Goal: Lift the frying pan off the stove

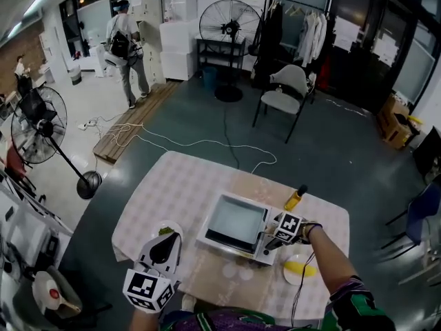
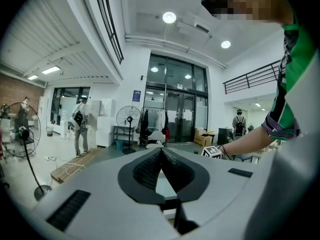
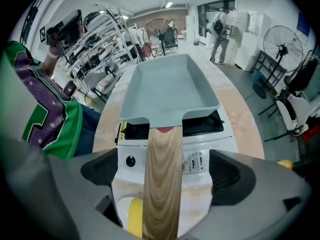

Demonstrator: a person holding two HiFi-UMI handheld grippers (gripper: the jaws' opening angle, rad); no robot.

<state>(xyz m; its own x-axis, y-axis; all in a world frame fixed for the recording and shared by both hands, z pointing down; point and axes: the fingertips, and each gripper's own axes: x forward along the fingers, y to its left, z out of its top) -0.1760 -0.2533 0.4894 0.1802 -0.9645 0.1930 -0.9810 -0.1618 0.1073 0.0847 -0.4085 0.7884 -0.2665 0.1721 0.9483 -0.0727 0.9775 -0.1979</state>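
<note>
The square, shallow frying pan (image 3: pixel 170 89), matte grey-blue, sits on the white stove (image 3: pixel 205 156) on the bench (image 1: pixel 186 185), which is covered by a pale checked cloth. The pan's straight wood-grain handle (image 3: pixel 162 144) runs back between the spread jaws of the right tool (image 3: pixel 162 171); the ribbed dark pads stand clear of the handle on both sides. The left tool (image 1: pixel 164 243) is held above the bench's near-left edge, well apart from the pan, its jaws pressed together on nothing.

Frying pan's handle (image 3: pixel 161 184) runs off bottom edge.
</note>
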